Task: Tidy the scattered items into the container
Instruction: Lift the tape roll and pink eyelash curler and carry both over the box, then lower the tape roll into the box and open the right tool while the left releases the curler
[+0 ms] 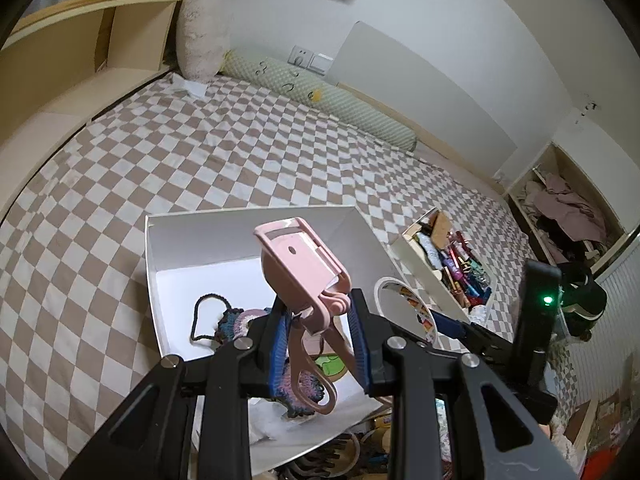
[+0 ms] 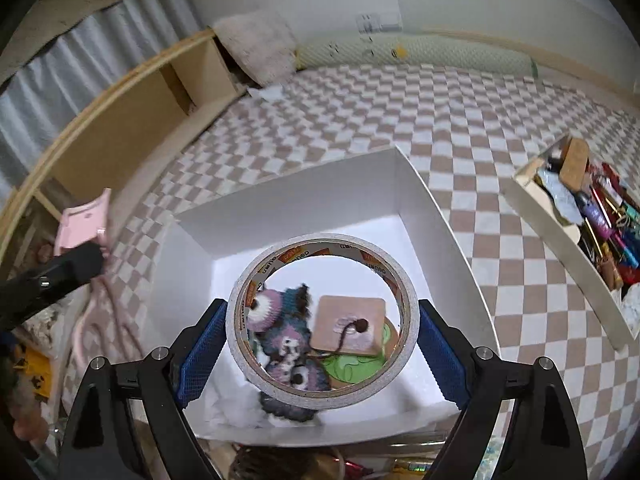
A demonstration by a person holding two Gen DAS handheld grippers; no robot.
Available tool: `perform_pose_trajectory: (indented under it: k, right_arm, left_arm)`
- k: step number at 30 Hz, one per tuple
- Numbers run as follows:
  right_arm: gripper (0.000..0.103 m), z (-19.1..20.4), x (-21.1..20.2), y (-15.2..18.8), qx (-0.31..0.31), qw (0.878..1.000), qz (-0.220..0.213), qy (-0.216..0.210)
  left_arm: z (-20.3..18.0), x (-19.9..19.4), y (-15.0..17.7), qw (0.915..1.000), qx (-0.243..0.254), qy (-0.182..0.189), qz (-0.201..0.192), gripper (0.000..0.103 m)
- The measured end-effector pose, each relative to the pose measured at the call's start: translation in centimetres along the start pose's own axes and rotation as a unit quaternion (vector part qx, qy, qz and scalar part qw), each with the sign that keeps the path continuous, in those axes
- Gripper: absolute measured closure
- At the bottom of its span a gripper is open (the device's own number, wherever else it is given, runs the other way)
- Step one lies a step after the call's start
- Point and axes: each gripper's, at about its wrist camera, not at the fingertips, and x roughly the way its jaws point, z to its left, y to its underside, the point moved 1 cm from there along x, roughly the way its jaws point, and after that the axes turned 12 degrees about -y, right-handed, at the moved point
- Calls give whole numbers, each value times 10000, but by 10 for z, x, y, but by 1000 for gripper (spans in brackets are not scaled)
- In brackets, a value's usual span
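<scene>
Holding both loads above the white box (image 2: 420, 184) on the bed: right gripper (image 2: 320, 340) jaws clamp the tape roll (image 2: 240, 312) edge-on, ring upright, w/ box floor directly below. Left gripper (image 1: 320, 336) jaws pinch the pink eyelash curler (image 1: 298, 264) at its handles, head tilted up-fwd over the box. Right looks nearer to drop.

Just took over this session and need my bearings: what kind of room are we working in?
Most likely a bedroom. The white box sits on a bed with a checkered sheet, a fluffy pillow and a long green bolster lie along the wall, and an open closet with clothes stands to the side.
</scene>
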Motion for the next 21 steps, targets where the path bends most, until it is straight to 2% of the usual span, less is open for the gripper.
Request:
perform_pose_trajectory:
  k: [3,9,15,21]
  right_arm:
    - [13,-8,15,1,147,9997,176,82]
    - [13,-19,40,4,349,9981,452,243]
    - [13,-22,58,2,371,9956,723,475]
    - [13,-23,74,-2,277,9916,1003,769]
  left_arm:
    - [2,10,1,9998,-76,-25,179,75]
    - [3,18,4,9996,-51,-130,255,75]
    - [2,35,14,9986,-61,-176,503,75]
    - [-1,40,18,9983,44,-248,530,75]
